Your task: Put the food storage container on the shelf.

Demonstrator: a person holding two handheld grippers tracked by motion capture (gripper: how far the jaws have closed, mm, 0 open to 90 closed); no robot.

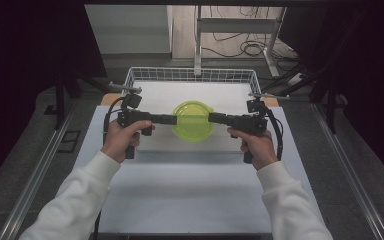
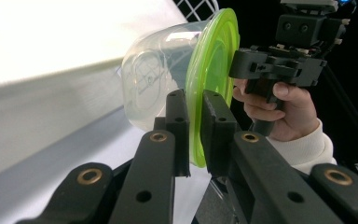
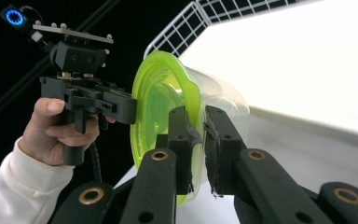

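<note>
A clear plastic container (image 2: 151, 79) with a bright green lid (image 1: 193, 121) hangs above the white table, held from both sides. My left gripper (image 1: 174, 120) is shut on the lid's rim at its left edge; its jaws pinch the green rim (image 2: 195, 133). On the opposite edge my right gripper (image 1: 211, 118) is shut on the rim (image 3: 199, 140). In the right gripper view the lid (image 3: 158, 102) faces left and the clear body (image 3: 226, 105) points right. Each gripper view also shows the other hand's gripper, the right one (image 2: 270, 65) and the left one (image 3: 98, 100).
A white wire basket (image 1: 190, 75) stands at the back of the table, behind the container. A white mat (image 1: 190, 190) covers the near table. Metal rails (image 1: 35, 175) run along both sides, and cables (image 1: 245, 47) lie on the floor beyond.
</note>
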